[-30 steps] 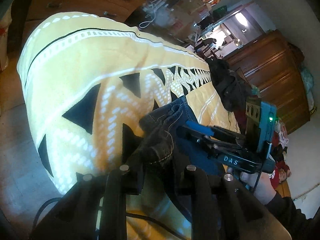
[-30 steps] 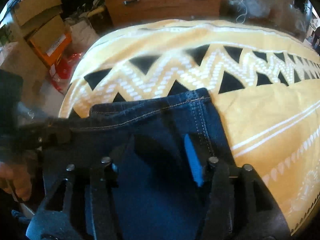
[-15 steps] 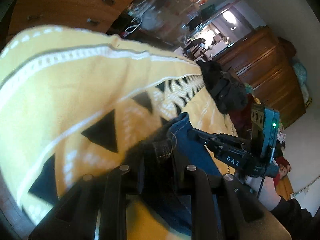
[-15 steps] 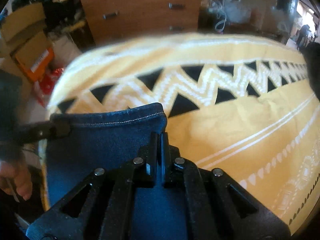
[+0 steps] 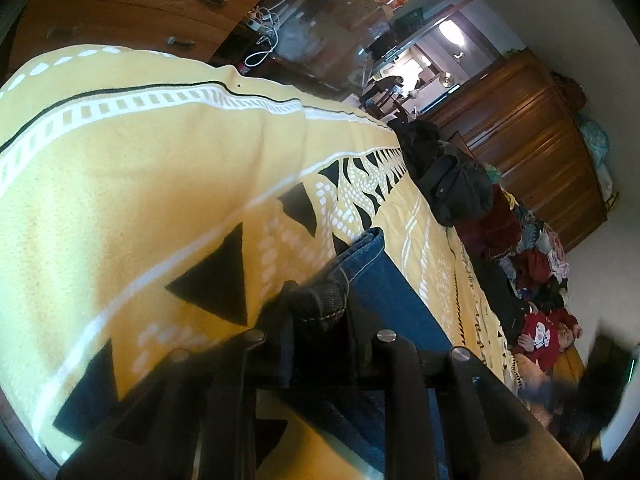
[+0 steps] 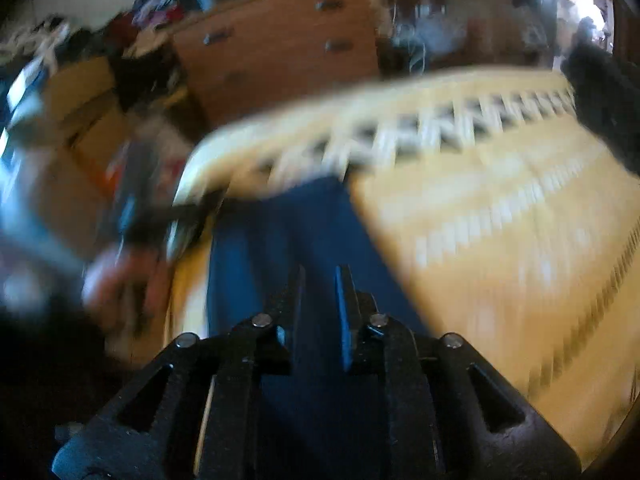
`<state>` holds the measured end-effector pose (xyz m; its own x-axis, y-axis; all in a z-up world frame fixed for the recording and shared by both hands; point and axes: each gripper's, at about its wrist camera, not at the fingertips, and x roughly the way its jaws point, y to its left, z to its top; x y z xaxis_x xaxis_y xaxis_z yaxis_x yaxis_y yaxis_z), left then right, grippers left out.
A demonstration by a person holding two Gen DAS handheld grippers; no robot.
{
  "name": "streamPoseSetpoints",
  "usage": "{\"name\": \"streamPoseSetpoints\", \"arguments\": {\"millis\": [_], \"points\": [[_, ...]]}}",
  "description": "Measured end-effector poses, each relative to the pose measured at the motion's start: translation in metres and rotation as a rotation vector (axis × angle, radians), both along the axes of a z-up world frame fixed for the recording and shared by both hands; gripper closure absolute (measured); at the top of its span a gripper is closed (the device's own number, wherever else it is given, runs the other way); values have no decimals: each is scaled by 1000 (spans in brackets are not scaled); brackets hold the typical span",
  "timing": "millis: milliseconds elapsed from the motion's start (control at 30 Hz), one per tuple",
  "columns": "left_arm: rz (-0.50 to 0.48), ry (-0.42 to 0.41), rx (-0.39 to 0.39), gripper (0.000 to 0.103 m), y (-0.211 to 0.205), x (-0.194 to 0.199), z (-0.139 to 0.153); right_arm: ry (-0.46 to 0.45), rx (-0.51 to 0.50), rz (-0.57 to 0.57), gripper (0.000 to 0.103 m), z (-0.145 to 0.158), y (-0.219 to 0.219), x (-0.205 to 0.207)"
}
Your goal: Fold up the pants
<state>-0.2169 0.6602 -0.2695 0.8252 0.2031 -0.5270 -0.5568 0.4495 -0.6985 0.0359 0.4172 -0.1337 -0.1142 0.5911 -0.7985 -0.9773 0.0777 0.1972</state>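
The dark blue denim pants (image 5: 384, 280) lie on the bed as a narrow, layered strip, hem edge toward the black-triangle border; judged from this, at least one fold is complete and a further fold or final smoothing remains. The left gripper (image 5: 320, 312) is clamped on a bunched, stitched corner of the denim, though its jaws are starting to open. The right gripper (image 6: 318, 292) hangs above the middle of the strip with its jaws opening; a gap shows between the blue-padded fingers (image 6: 344, 300) and no cloth is pinched there. The right view is motion-blurred, so fine detail is unreliable. The work surface is a yellow woven bedspread with white dashes and black triangles (image 5: 160, 184). A heap of dark and red clothing (image 5: 460, 188) sits along its far edge. Beyond stand a wooden chest of drawers (image 5: 132, 4), a dark wooden cabinet (image 5: 532, 148) and cluttered shelving.
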Motion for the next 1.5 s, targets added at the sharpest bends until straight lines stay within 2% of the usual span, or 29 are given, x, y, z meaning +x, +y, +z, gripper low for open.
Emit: {"name": "streamPoseSetpoints", "arguments": {"millis": [33, 100, 233, 367, 400, 500, 567, 600, 667, 700, 967, 1067, 1167, 1267, 1333, 1433, 1500], "points": [[-1, 1, 7, 79, 0, 1, 0, -29, -55, 0, 89, -10, -33, -14], [-3, 3, 16, 79, 0, 2, 0, -20, -135, -22, 89, -29, -76, -32], [-4, 11, 34, 79, 0, 5, 0, -28, -186, -59, 88, -46, -119, -61], [-3, 15, 43, 79, -2, 6, 0, -35, -196, -105, 88, -52, -126, -59], [-3, 17, 46, 79, -2, 6, 1, -46, -186, -113, 85, -49, -128, -60], [-3, 18, 52, 79, -3, 7, 1, -70, -195, -110, 56, -48, -130, -63], [-4, 17, 53, 79, -4, 8, 1, -129, -206, -104, 54, -53, -134, -68], [-5, 15, 53, 79, -4, 8, 1, -137, -210, -107, 55, -55, -135, -68], [-6, 15, 49, 79, -3, 8, 0, -122, -206, -121, 72, -58, -136, -66], [-7, 18, 50, 79, -3, 9, 0, -109, -198, -129, 93, -57, -137, -64], [-19, 1, 38, 79, 3, 8, 0, -84, -121, -138, 97, -38, -155, -81], [-20, 5, 46, 79, 5, 10, -2, -78, -153, -95, 100, -49, -154, -97], [-25, 5, 49, 79, 6, 10, -2, -82, -192, -116, 99, -71, -152, -96], [-33, 16, 47, 79, 7, 11, -1, -101, -134, -159, 98, -56, -160, -96], [-34, 18, 48, 79, 7, 12, -1, -154, -78, -187, 94, -41, -167, -95], [-30, 16, 61, 79, 7, 13, -1, -194, -94, -185, 68, -46, -163, -93], [-30, 12, 62, 79, 5, 12, 0, -180, -99, -168, 59, -51, -157, -94]]}}
